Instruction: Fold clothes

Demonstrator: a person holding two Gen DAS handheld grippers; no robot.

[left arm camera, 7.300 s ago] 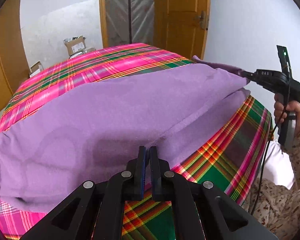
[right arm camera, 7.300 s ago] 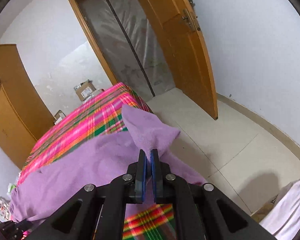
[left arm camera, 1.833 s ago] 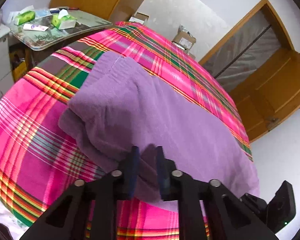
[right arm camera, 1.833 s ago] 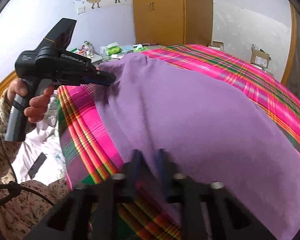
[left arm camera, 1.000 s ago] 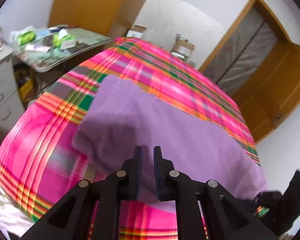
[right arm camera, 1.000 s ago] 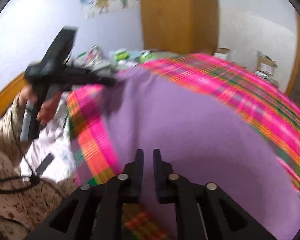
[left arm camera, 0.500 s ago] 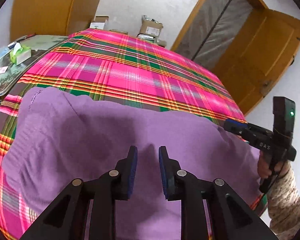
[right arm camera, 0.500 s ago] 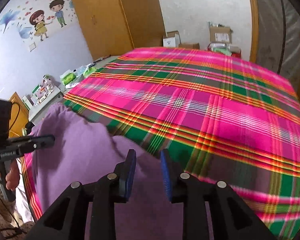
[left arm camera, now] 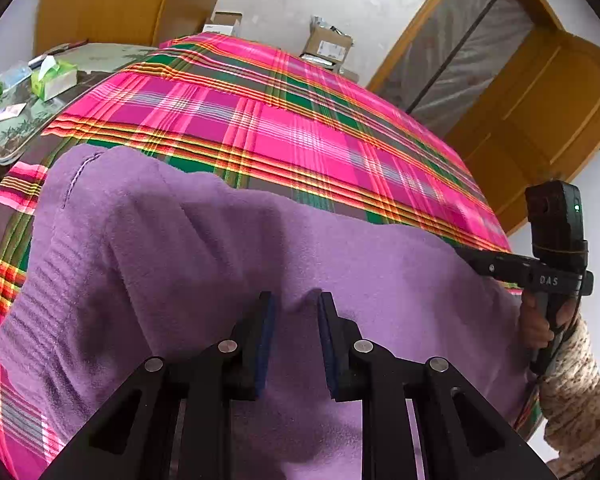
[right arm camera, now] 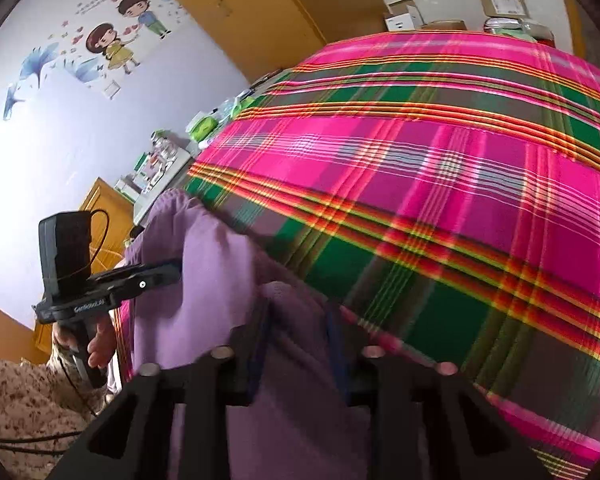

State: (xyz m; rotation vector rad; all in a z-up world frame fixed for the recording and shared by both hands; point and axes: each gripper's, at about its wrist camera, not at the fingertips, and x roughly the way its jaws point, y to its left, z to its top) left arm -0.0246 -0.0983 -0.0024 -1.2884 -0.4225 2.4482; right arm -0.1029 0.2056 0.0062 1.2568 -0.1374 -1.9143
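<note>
**Purple fleece lay doubled along the bed's near edge**

The soft purple fleece garment (left arm camera: pixel 204 264) lay as a long band along the near edge of the bed's pink-and-green plaid cover (left arm camera: pixel 300 136), apparently doubled over lengthwise. The left gripper (left arm camera: pixel 292 320) hung over its middle, claw spread and holding nothing. The right gripper (right arm camera: pixel 296 328) stood likewise spread over the cloth's far-side edge. Judging by its length, crosswise folds seemed left to make.

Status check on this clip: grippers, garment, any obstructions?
Left gripper open, over the purple garment. Right gripper open, garment edge between its fingers. Garment lies flat on the plaid bedspread. Nothing in the way.
</note>
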